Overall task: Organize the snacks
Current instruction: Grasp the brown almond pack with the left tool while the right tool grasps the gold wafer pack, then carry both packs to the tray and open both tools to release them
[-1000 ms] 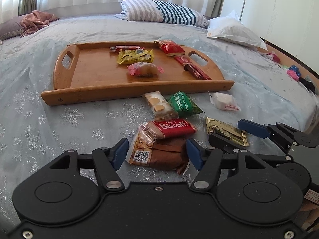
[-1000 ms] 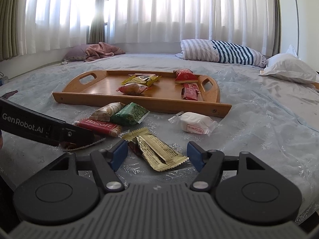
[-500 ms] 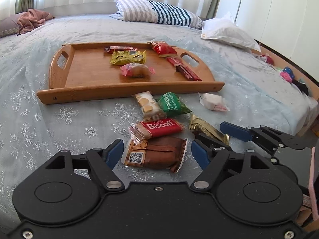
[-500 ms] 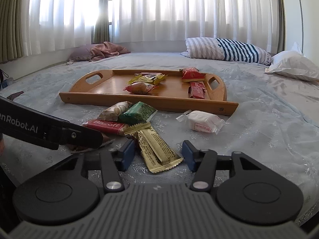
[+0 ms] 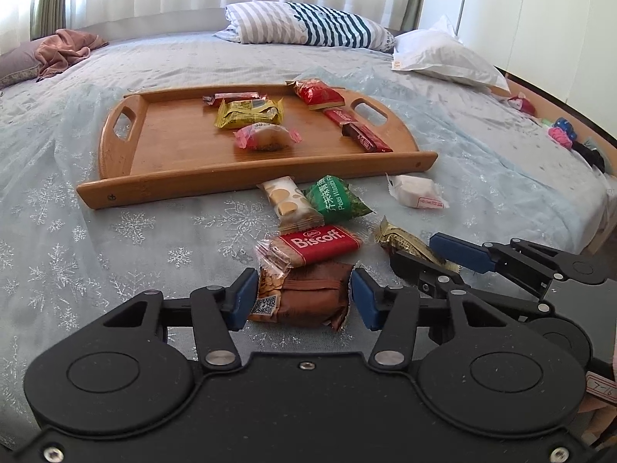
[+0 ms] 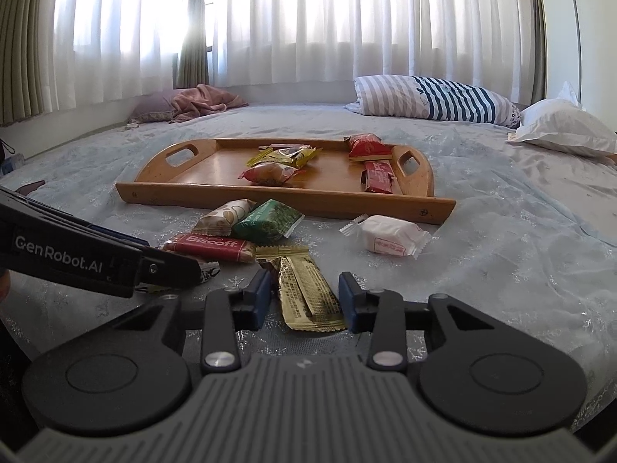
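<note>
A wooden tray [image 5: 173, 154] [image 6: 216, 169] on the bed holds several snack packs. Loose snacks lie in front of it: a Biscoff pack [image 5: 316, 245] [image 6: 210, 247], a green pack [image 5: 335, 200] [image 6: 268, 220], a beige biscuit pack [image 5: 289, 202], a white pack [image 5: 418, 193] [image 6: 385, 233]. My left gripper [image 5: 304, 297] is open, its pads on either side of a brown pack [image 5: 308, 301], not clamped. My right gripper [image 6: 304, 295] is open around a gold pack [image 6: 306, 295] [image 5: 405, 243], its pads close to the pack's sides.
A striped pillow [image 5: 308, 25] and a white pillow [image 5: 443, 58] lie at the far side of the bed. A pink cloth [image 5: 65, 46] lies far left. The bed's edge with small toys [image 5: 561, 133] is on the right.
Both grippers have narrowed around their packs: the left around the brown pack, the right around the gold pack. Both have moved slightly forward and lower. Nothing has been lifted.
</note>
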{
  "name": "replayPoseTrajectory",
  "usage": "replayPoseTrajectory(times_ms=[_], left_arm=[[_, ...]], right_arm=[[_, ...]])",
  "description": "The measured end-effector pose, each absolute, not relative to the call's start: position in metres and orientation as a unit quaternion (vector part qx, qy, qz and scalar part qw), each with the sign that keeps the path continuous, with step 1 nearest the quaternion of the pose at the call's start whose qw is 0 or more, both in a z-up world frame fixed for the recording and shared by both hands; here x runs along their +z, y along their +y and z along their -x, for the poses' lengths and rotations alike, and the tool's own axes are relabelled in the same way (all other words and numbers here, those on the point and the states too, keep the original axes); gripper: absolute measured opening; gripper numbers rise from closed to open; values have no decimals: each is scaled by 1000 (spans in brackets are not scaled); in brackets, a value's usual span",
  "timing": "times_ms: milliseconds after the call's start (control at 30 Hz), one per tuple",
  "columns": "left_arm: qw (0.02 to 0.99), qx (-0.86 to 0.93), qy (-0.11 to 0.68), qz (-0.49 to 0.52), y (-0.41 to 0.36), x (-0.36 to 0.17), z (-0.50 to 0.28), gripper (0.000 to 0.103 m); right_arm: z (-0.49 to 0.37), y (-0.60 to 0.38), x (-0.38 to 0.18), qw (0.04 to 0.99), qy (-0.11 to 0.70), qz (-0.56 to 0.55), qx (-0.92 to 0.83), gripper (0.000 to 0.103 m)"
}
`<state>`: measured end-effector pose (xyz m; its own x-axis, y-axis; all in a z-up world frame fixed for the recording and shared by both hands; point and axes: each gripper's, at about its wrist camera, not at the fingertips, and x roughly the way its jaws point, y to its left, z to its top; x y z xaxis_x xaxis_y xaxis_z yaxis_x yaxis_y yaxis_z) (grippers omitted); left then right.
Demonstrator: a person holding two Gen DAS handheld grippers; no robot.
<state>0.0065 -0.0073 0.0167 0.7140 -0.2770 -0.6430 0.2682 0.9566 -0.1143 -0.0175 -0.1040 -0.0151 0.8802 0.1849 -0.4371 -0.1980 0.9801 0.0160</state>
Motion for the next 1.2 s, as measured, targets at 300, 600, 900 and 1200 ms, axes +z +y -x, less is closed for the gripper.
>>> replayPoseTrajectory(times_ms=[300,600,900,1200], left_arm=[[934,-114,339,6,9,26,1,50],[932,-92,350,6,15,9,-5,75],[931,-101,350,21,18,12,-2,50],[941,-111,317,27,26,42,11,50]], right_arm=[[19,-106,-11,971,221,15,90,40],[12,-108,-11,972,213,23,93,71],[6,-102,-13,965,241,21,105,39],[11,-100,3,970,224,24,92,38]])
